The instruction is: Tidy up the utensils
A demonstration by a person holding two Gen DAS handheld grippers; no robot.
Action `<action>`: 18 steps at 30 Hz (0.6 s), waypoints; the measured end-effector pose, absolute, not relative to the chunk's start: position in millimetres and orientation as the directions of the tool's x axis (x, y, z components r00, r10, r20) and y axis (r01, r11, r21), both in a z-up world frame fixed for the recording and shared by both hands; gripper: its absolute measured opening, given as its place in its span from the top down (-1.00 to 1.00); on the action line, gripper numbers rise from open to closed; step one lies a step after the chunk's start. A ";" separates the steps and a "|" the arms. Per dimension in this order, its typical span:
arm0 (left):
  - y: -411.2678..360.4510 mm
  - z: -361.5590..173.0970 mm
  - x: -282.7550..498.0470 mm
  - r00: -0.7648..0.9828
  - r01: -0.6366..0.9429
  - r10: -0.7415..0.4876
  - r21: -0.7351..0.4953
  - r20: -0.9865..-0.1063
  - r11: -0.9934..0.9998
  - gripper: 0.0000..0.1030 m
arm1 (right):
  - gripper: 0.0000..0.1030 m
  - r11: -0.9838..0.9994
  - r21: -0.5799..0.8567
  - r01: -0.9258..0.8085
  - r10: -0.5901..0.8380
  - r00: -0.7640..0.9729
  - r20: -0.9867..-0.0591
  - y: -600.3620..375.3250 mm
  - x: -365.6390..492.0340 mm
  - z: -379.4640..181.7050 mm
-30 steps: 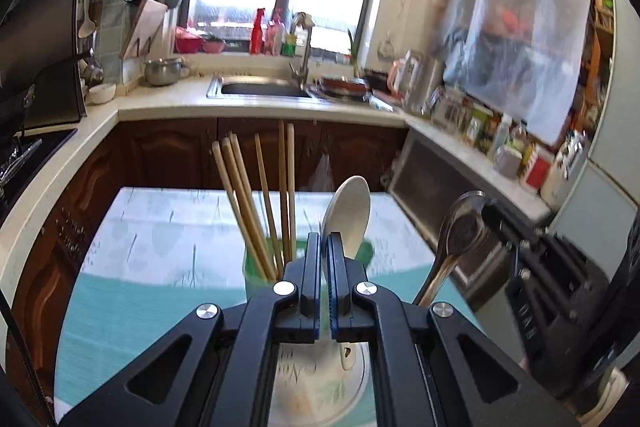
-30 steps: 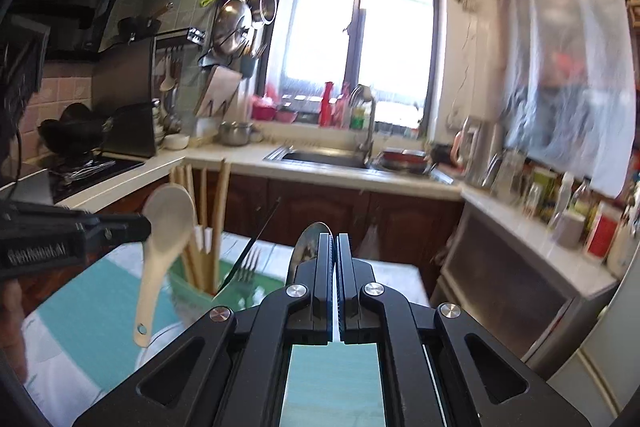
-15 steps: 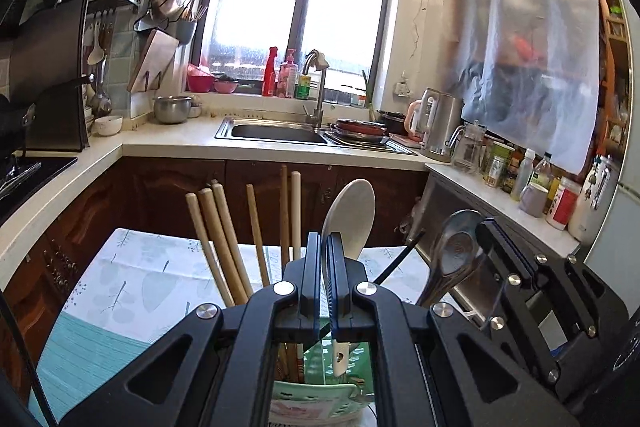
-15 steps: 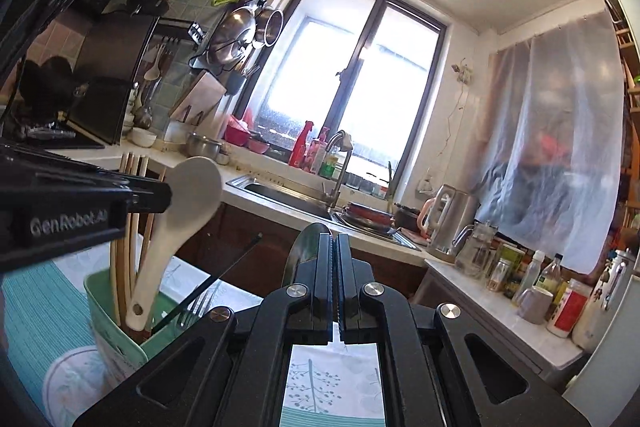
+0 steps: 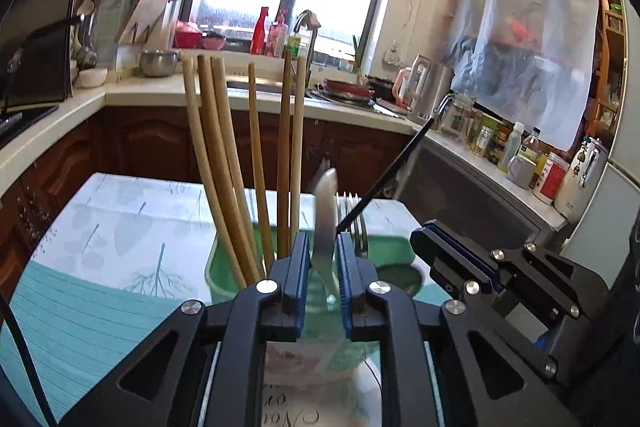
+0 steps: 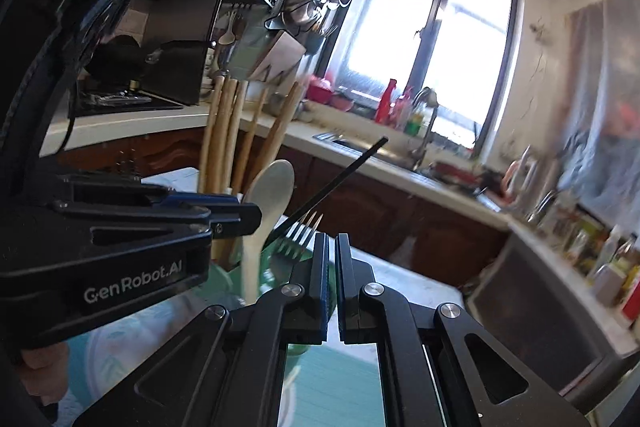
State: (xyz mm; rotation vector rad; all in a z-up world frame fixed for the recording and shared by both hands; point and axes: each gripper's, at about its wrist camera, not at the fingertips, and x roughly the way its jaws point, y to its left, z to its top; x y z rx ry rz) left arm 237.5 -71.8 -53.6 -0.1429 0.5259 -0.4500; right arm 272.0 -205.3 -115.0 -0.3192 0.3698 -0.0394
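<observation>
A green utensil holder [image 5: 224,267] stands on the table with several wooden chopsticks [image 5: 216,155], a fork [image 5: 352,223] and a black chopstick [image 5: 388,171] in it. My left gripper [image 5: 323,247] hovers right over it, jaws opening. The white spoon [image 5: 325,227] is blurred between the pads with a gap on each side. In the right wrist view the white spoon [image 6: 268,195] stands just past the left gripper [image 6: 248,215], handle down into the holder. My right gripper [image 6: 332,239] is shut beside the fork [image 6: 300,231], and no spoon shows between its fingers.
The table [image 5: 100,227] has a teal and white cloth. Behind it runs a counter [image 5: 160,91] with a sink, and bottles and jars [image 5: 520,155] sit on the right. The right gripper [image 5: 430,241] is close on the holder's right. A hand [image 6: 40,367] shows at the lower left.
Both grippers came down to the holder. The left jaws parted and the white spoon sank between them. The metal spoon's bowl no longer shows above the right fingertips.
</observation>
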 end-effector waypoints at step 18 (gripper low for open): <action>-28.2 -52.5 159.9 0.627 0.296 -0.401 -0.271 -0.668 0.916 -0.45 | 0.88 0.994 0.105 0.030 0.037 0.814 -0.580 -243.0 199.5 -94.7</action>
